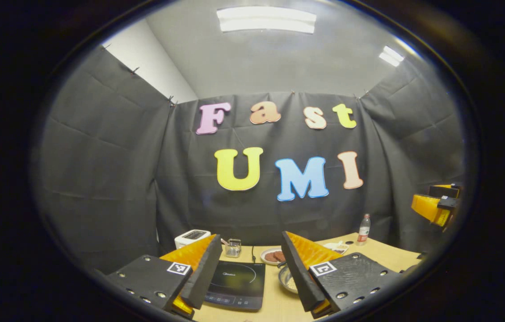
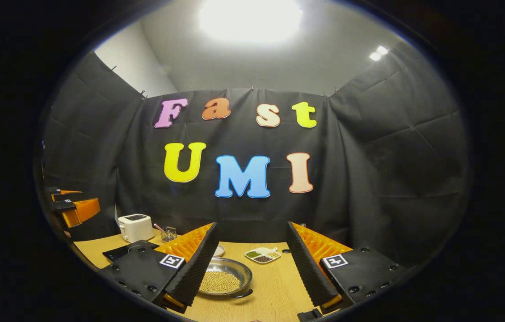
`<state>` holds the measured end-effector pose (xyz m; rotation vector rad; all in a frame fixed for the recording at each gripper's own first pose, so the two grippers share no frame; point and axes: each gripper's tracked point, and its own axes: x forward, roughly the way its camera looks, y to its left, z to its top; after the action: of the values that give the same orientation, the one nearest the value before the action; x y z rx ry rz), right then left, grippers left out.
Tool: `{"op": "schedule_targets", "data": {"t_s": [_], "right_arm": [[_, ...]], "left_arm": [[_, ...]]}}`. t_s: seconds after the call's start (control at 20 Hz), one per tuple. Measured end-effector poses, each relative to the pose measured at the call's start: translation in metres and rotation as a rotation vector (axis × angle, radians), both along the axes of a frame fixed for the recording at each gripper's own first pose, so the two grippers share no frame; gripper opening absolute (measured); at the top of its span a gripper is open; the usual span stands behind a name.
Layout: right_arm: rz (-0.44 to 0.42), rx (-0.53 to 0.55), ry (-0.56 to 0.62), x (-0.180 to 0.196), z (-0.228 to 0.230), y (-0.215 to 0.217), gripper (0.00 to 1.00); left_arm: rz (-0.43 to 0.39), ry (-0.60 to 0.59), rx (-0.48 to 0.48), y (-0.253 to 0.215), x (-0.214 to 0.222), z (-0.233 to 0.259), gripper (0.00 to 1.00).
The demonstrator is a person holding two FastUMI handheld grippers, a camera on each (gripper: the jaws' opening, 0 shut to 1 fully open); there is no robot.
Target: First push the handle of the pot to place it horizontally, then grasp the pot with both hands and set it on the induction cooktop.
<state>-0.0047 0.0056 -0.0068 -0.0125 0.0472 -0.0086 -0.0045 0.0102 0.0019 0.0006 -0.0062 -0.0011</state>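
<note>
While both hand-held grippers (image 1: 252,273) (image 2: 250,264) hover released (jaws wide), pot (image 2: 225,278) sits beside cooktop (image 1: 237,279).

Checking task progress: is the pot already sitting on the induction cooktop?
No. In the right gripper view the pot rests on the wooden table, apart from the induction cooktop.

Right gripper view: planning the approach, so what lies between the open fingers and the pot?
Bare wooden table. Right gripper is open above it; the pot of beans sits by its left-hand finger.
</note>
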Motion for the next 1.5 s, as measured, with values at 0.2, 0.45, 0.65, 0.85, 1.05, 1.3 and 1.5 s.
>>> {"op": "schedule_targets", "data": {"t_s": [0.2, 0.45, 0.65, 0.85, 1.05, 1.3, 1.5], "right_arm": [[0.001, -0.002, 0.004, 0.000, 0.000, 0.002, 0.96], [0.004, -0.009, 0.017, 0.003, -0.002, 0.007, 0.88], [0.007, -0.009, 0.025, 0.005, -0.003, 0.012, 0.63], [0.002, -0.018, 0.027, 0.009, -0.006, 0.018, 0.55], [0.016, -0.019, 0.033, 0.010, -0.008, 0.031, 0.30], [0.003, -0.030, 0.024, 0.011, -0.006, 0.041, 0.08], [0.031, -0.046, 0.060, 0.015, -0.021, 0.059, 0.00]], "left_arm": [[-0.001, -0.004, 0.003, 0.002, 0.001, 0.001, 0.78], [-0.002, -0.009, 0.004, 0.006, 0.002, 0.002, 0.78], [0.000, -0.008, 0.003, 0.011, 0.005, 0.001, 0.81], [0.005, -0.014, 0.003, 0.020, 0.006, 0.001, 0.78], [0.005, -0.024, 0.012, 0.029, 0.008, 0.002, 0.78], [0.000, -0.030, 0.014, 0.042, 0.011, 0.001, 0.81], [-0.008, -0.026, 0.008, 0.058, 0.014, -0.008, 0.81]]}}
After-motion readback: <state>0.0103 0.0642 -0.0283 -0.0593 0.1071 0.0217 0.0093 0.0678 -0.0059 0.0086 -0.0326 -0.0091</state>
